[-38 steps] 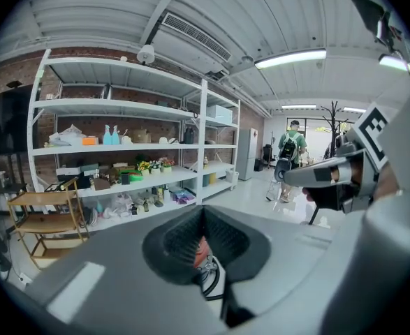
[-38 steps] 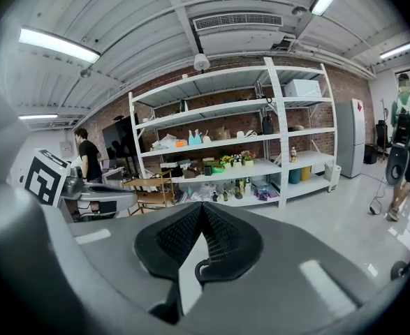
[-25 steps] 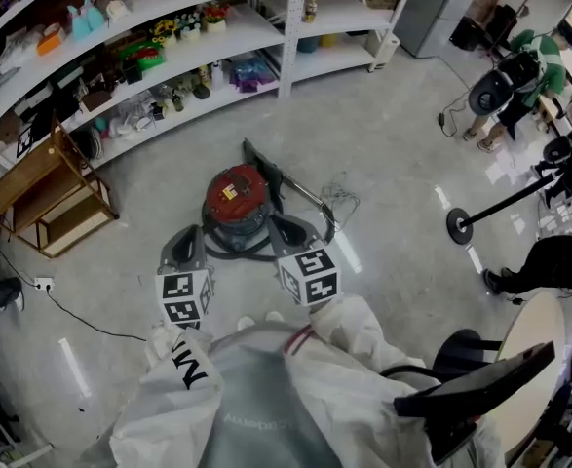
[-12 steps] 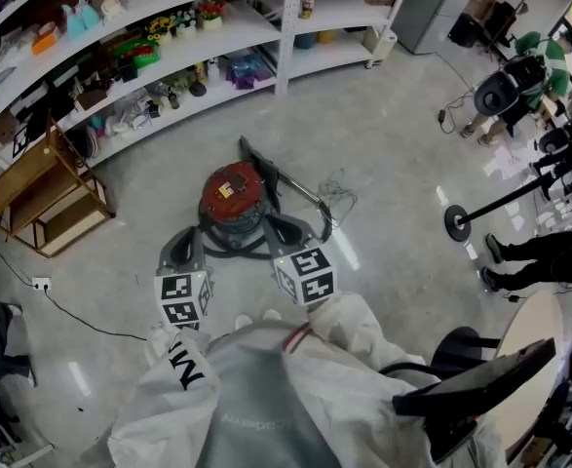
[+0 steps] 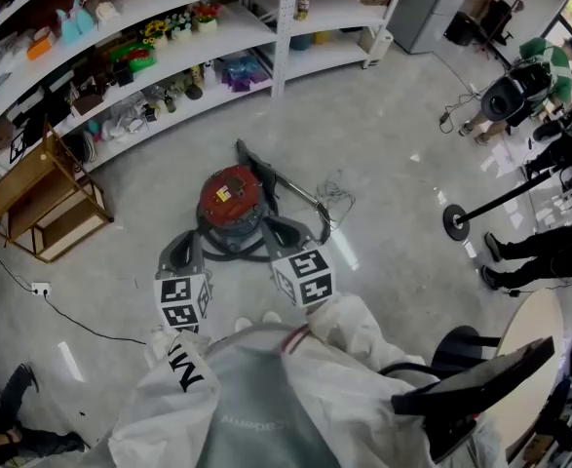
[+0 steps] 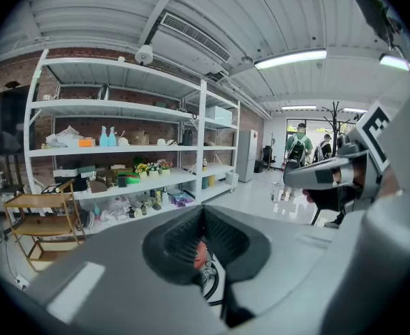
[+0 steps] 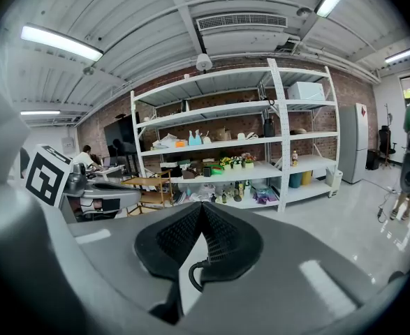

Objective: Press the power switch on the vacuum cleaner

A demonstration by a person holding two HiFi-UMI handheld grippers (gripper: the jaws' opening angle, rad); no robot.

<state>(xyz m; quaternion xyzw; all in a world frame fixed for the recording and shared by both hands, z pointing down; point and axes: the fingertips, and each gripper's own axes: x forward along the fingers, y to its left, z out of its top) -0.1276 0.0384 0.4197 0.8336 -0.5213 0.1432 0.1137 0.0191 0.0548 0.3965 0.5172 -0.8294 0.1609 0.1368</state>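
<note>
Since the earlier frames, a bystander's legs (image 5: 22, 444) have shifted from the left edge to the lower-left corner of the head view; both grippers have kept their places.

Writing: none is legible in full. A yellow label (image 5: 224, 193) on the red lid of the vacuum cleaner (image 5: 231, 200) is too small to read. Black letters on my left sleeve (image 5: 190, 367) are creased and partly cut off. The power switch cannot be made out.

The vacuum cleaner stands on the floor (image 5: 393, 164), just beyond my jaw tips and between the two grippers.

Left gripper (image 5: 184, 247): jaws pressed together at the tips, pinching nothing. A red sliver of the vacuum cleaner shows through the gap below the tips.

Right gripper (image 5: 287, 234): jaws likewise closed and empty, with a black cord (image 7: 189, 276) seen through its gap.
</note>
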